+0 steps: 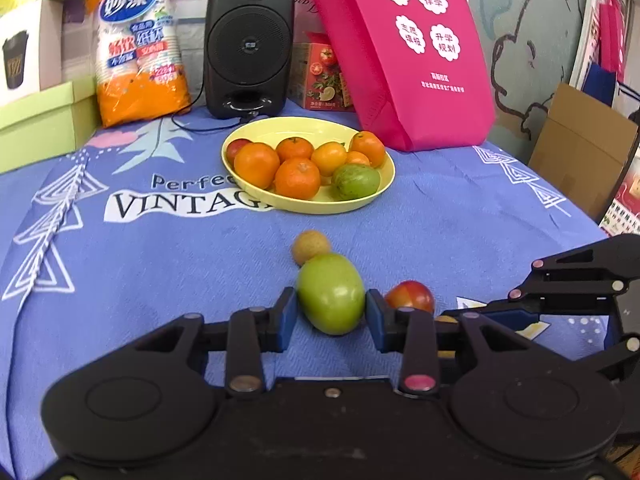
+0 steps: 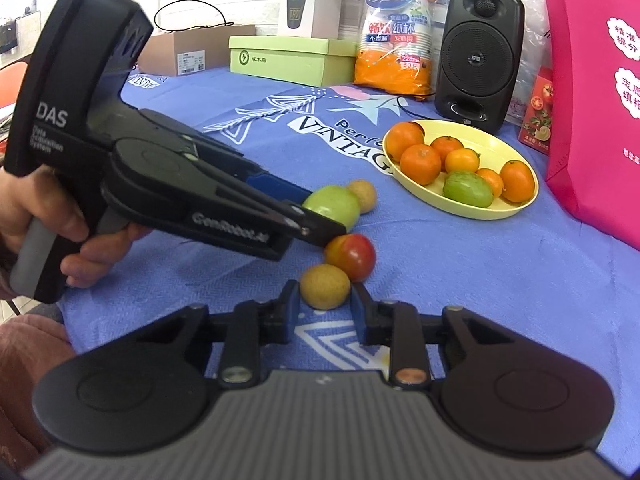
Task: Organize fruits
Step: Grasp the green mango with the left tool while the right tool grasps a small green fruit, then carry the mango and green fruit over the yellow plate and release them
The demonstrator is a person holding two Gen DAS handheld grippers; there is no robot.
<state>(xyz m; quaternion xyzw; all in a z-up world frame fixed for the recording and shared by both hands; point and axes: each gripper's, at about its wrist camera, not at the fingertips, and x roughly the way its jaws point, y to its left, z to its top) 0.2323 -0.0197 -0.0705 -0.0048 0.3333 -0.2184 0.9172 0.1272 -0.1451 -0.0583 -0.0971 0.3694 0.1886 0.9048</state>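
On the blue cloth lies a green oval fruit (image 1: pixel 331 280), and my left gripper (image 1: pixel 331 300) is shut on it, one blue pad pressed to each side. In the right wrist view that gripper (image 2: pixel 316 213) reaches in from the left, held by a hand. My right gripper (image 2: pixel 324 291) is shut on a small tan round fruit (image 2: pixel 325 284). A red-and-yellow fruit (image 2: pixel 352 256) lies loose just behind it, and a second tan fruit (image 2: pixel 363 196) touches the green one. Farther back, a yellow plate (image 1: pixel 304 209) holds several oranges, a green fruit and a red one.
Behind the plate stand a black speaker (image 1: pixel 248 40) with a trailing cable, a pink bag (image 1: pixel 408 52), an orange pack of paper cups (image 1: pixel 140 56) and a green box (image 1: pixel 44 124). The table edge runs down the right side beside a cardboard box (image 1: pixel 580 148).
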